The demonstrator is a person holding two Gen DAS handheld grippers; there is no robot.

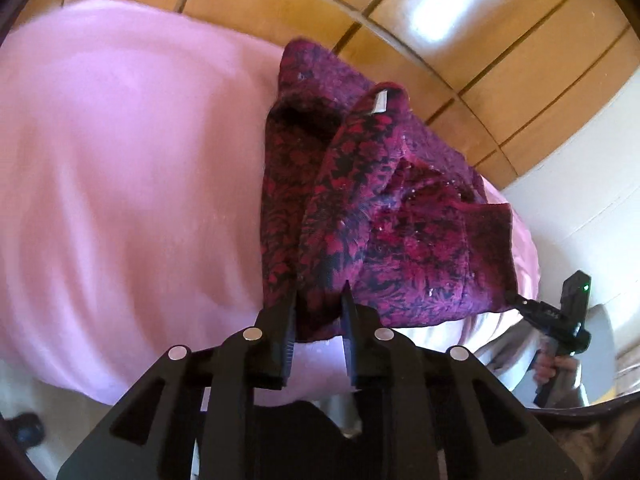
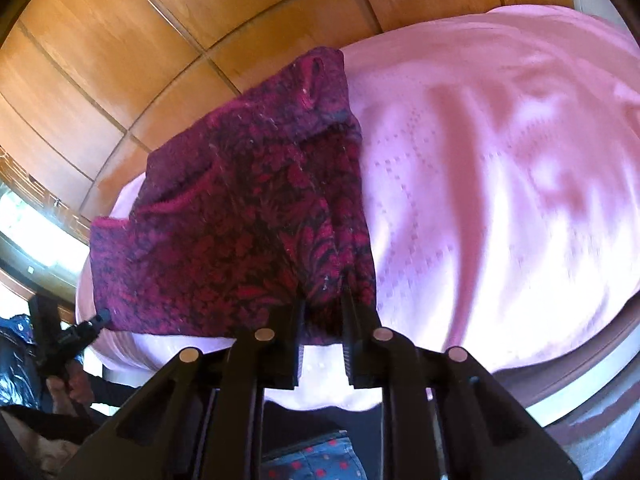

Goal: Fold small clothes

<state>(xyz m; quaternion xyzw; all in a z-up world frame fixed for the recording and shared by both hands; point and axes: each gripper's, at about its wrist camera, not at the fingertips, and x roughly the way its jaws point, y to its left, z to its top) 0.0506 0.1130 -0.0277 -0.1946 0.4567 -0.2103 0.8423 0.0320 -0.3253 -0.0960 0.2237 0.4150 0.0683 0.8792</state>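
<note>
The garment point(image 1: 384, 216) lies on a pink bedspread point(image 1: 120, 160) near its edge, and both tools hold its near hem. In the left wrist view the left gripper point(image 1: 320, 300) pinches the hem's left corner, the cloth bunched between its two black fingers point(image 1: 286, 312). In the right wrist view the right gripper point(image 2: 322, 308) is clenched on the hem's right corner in the same way, the fabric gathered between its fingers point(image 2: 352, 312). Each view shows the other tool at the far corner of the hem, with a hand point(image 1: 560, 368) around its handle.

The garment is a knitted piece in dark red and black with a leafy pattern, creased and partly doubled over. A pocket with a red edge shows on its front. Behind the bed stands a wooden panelled wall point(image 2: 120, 60).

A small white label point(image 1: 380, 102) sits at the collar; its writing cannot be read.
</note>
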